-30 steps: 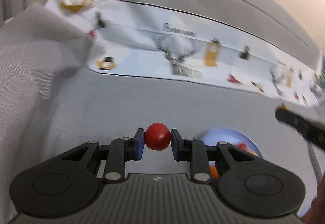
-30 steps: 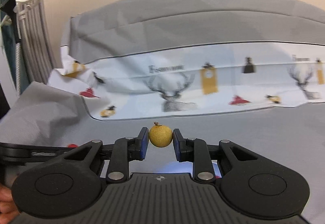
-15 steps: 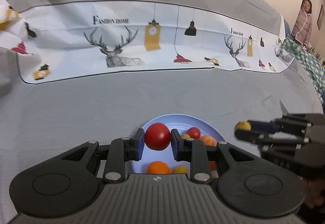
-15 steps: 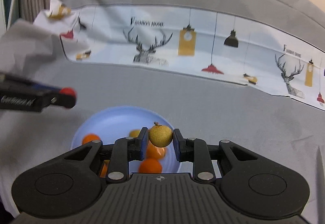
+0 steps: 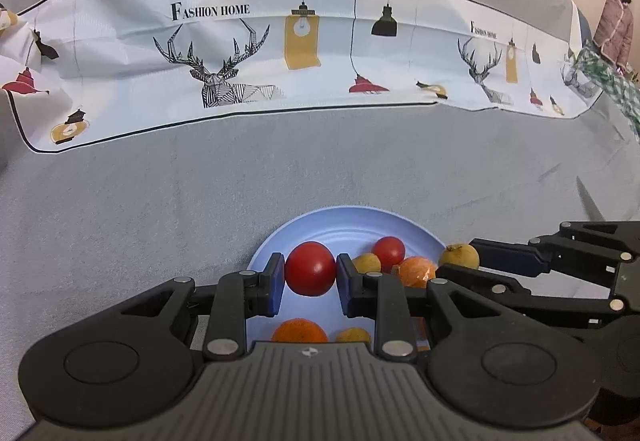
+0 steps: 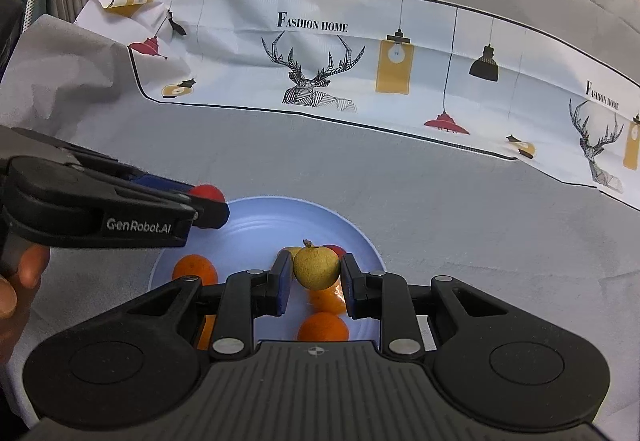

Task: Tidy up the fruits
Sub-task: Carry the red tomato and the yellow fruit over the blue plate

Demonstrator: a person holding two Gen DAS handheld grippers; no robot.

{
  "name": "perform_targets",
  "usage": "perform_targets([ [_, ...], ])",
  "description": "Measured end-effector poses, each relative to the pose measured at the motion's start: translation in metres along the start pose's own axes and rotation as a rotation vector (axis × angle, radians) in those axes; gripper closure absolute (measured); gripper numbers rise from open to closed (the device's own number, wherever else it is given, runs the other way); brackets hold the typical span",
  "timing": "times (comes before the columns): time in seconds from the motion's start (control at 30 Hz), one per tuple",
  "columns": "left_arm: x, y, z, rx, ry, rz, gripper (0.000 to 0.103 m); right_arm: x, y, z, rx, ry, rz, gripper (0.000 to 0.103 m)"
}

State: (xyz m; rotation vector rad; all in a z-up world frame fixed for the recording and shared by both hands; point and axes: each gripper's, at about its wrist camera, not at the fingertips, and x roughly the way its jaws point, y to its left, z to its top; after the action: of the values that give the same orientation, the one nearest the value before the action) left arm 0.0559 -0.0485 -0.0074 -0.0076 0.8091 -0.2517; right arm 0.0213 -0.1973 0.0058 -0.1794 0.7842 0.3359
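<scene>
I had the left gripper [image 5: 310, 273] pinching 1 round red tomato [image 5: 310, 269] and the right gripper [image 6: 314, 273] pinching 1 yellow-brown longan [image 6: 316, 267], both above the pale-blue round plate [image 6: 256, 219]; lowering before release would stop rolling.

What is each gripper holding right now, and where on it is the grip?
The left gripper pinches a red tomato by its two opposite sides. The right gripper pinches a small yellow fruit the same way, stem up. Both are above the blue plate.

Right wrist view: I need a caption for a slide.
Right gripper holds a yellow fruit above the blue plate; left gripper brings a tomato.
</scene>
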Motion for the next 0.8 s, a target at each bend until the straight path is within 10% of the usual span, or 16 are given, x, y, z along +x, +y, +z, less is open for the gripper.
perform_targets([
  [0.8,0.014,0.006,-0.001,-0.013,0.046,0.052,0.073,0.012,0.011,-0.005,-0.006,0.002,-0.012,0.076],
])
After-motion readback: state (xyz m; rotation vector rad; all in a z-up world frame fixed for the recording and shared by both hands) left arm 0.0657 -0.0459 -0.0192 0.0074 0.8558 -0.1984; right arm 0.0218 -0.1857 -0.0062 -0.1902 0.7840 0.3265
